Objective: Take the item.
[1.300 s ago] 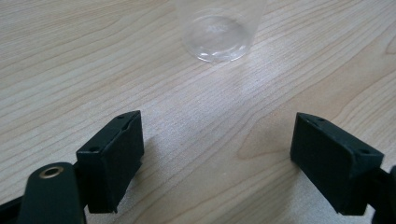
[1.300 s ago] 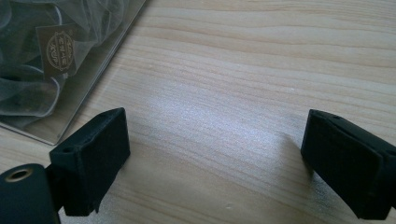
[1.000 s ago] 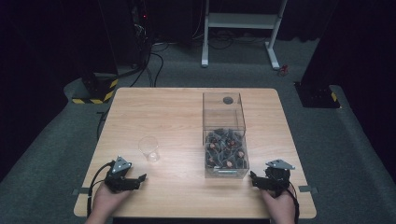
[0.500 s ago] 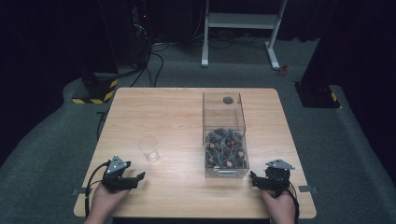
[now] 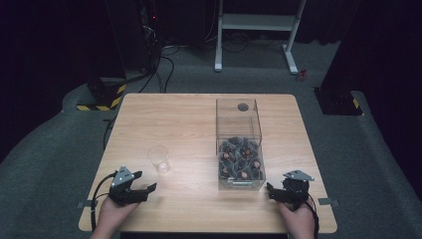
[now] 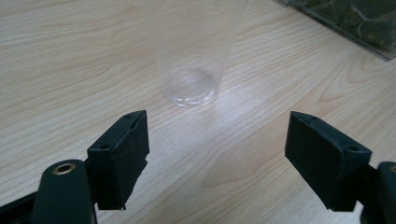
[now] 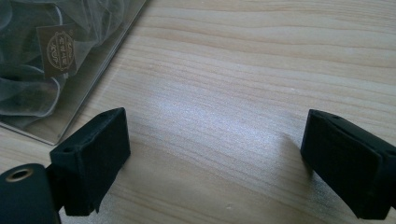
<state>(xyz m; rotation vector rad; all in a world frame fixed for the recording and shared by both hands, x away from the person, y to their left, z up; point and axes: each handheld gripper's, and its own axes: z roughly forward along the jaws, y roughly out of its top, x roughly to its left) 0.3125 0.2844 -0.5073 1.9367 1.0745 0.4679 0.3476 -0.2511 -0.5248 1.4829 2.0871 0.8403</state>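
The clear plastic cup stands upright on the tabletop, toward my near left, and through the left gripper view it sits just ahead of the open jaws, centred between them. I judge it light, thin-walled and slick, likely to buckle or skate away if squeezed hard, so I would close gently across its lower wall, where the base stiffens it, rather than at the rim. It looks empty. To its right, well apart, stands a tall clear box, open-topped as far as I can tell, its near half filled with small dark wrapped pieces showing spots of red; the far half looks bare apart from a dark round mark. In the right gripper view the box corner shows gauzy wrapping and a small gold label pressed against the wall. My left hand-held gripper rests low near the front edge with jaws spread wide, holding nothing; my right hand-held gripper lies just beside the box's near corner, equally wide and empty.
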